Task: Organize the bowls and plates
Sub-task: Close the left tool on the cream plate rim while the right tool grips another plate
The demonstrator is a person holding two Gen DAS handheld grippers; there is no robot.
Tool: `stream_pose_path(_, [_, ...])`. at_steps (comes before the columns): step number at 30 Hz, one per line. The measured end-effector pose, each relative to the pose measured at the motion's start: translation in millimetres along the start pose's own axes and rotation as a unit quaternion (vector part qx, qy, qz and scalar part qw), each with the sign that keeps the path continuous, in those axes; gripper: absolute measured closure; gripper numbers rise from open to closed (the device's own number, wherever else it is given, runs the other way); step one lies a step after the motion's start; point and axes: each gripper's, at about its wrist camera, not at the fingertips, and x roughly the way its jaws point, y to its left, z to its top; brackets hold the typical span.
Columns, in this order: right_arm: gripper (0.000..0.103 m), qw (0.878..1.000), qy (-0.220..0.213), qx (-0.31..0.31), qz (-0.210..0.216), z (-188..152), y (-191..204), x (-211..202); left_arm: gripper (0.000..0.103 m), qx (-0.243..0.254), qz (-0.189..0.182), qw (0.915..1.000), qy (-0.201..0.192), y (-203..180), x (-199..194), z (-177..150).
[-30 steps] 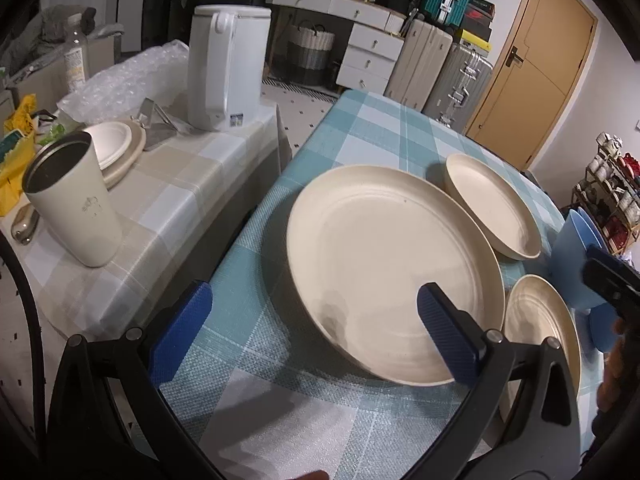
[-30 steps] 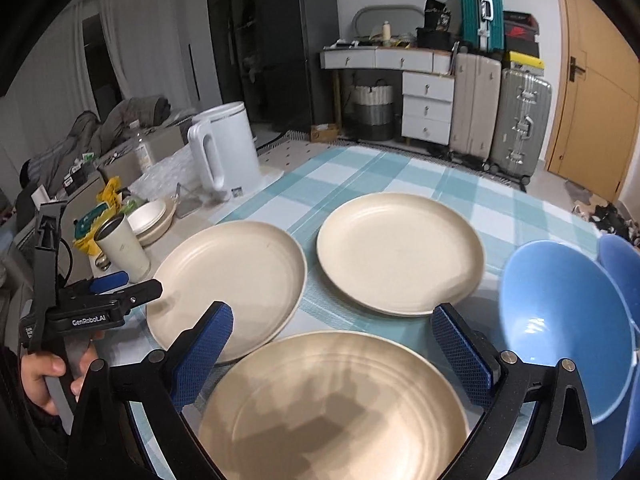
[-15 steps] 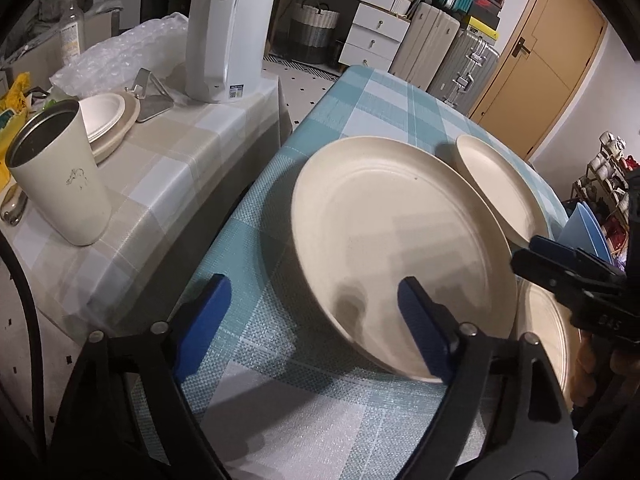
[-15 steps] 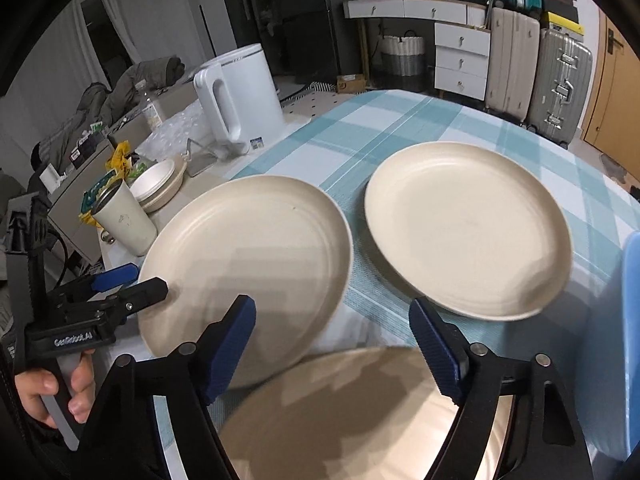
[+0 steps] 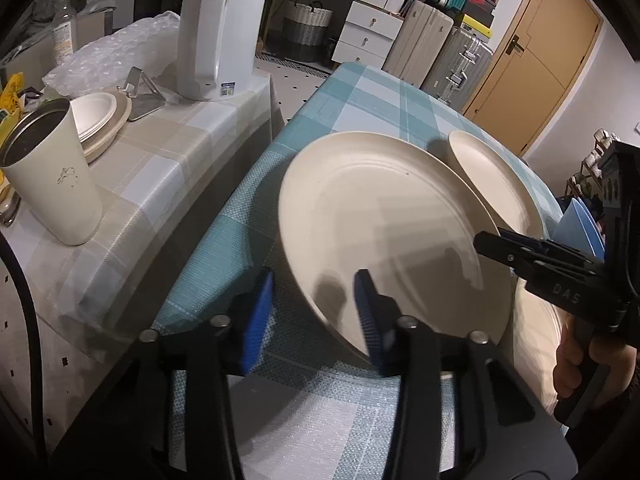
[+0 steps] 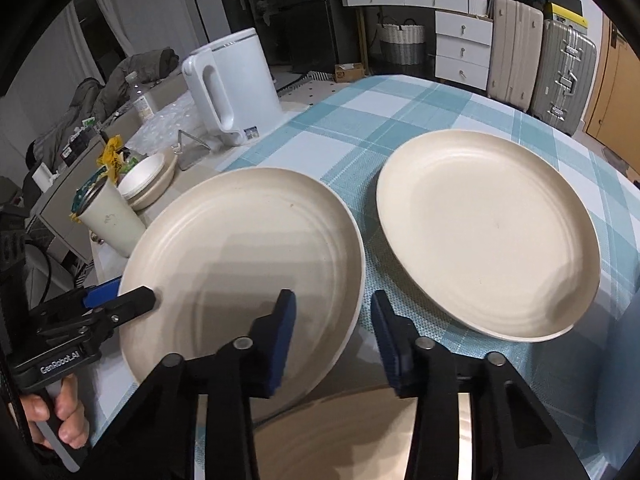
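Three cream round plates and a blue bowl sit on the checked cloth. The nearest plate (image 5: 384, 232) is tilted, its near rim raised between the left claw's (image 5: 316, 312) blue pads and its opposite rim between the right claw's (image 6: 332, 332) pads. A second plate (image 6: 484, 232) lies flat just beyond the right claw. A third plate (image 6: 352, 436) lies under that claw. The blue bowl (image 5: 580, 228) lies far right of the left claw.

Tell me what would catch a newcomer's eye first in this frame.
The large cream plate in the middle of the teal checked tablecloth, with the left gripper and the right gripper straddling opposite rims, jaws not yet shut. Next, a second cream plate beside it, and the white kettle on the neighbouring table.
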Motion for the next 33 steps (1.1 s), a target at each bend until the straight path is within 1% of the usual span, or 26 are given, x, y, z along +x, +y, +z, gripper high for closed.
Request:
stream_pose_path(1, [0.069, 1.0, 0.001, 0.0, -0.002, -0.8, 0.4, 0.5, 0.077, 0.0, -0.002, 1.0, 0.001, -0.5, 0.8, -0.1])
stream_pose_path(2, [0.074, 1.0, 0.0, 0.0, -0.006, -1.3, 0.5, 1.2, 0.08, 0.002, -0.001, 1.0, 0.001, -1.5, 1.3, -0.2])
stream_pose_path(5, [0.082, 1.0, -0.002, 0.0, -0.017, -2.9, 0.1, 1.0, 0.081, 0.004, 0.004, 1.0, -0.003, -3.0, 1.9, -0.5])
stream_pose_path(9, [0.087, 1.0, -0.009, 0.004, -0.026, -3.8, -1.2, -0.9, 0.081, 0.008, 0.007, 0.9999, -0.006, -3.0, 2.1, -1.1])
stream_pose_path(13, [0.088, 0.999, -0.013, 0.003, -0.03, -5.1, -0.9, -1.8, 0.082, 0.011, 0.013, 0.9998, -0.013, -4.1, -1.4, -1.5])
stream_pose_path(19, [0.088, 0.999, -0.02, 0.003, -0.026, -5.6, 1.1, -6.8, 0.082, 0.011, 0.011, 0.9995, -0.027, -3.1, -13.8, 1.2])
stream_pose_path(25, [0.088, 0.999, -0.034, 0.0, -0.024, -4.6, 4.5, -18.4, 0.082, 0.008, 0.007, 0.9994, -0.034, -1.9, -22.5, 2.6])
stream_pose_path(33, [0.088, 0.998, -0.052, 0.0, -0.027, -5.2, 7.4, -38.8, 0.082, 0.018, 0.001, 0.9986, -0.05, -11.5, -41.0, 2.4])
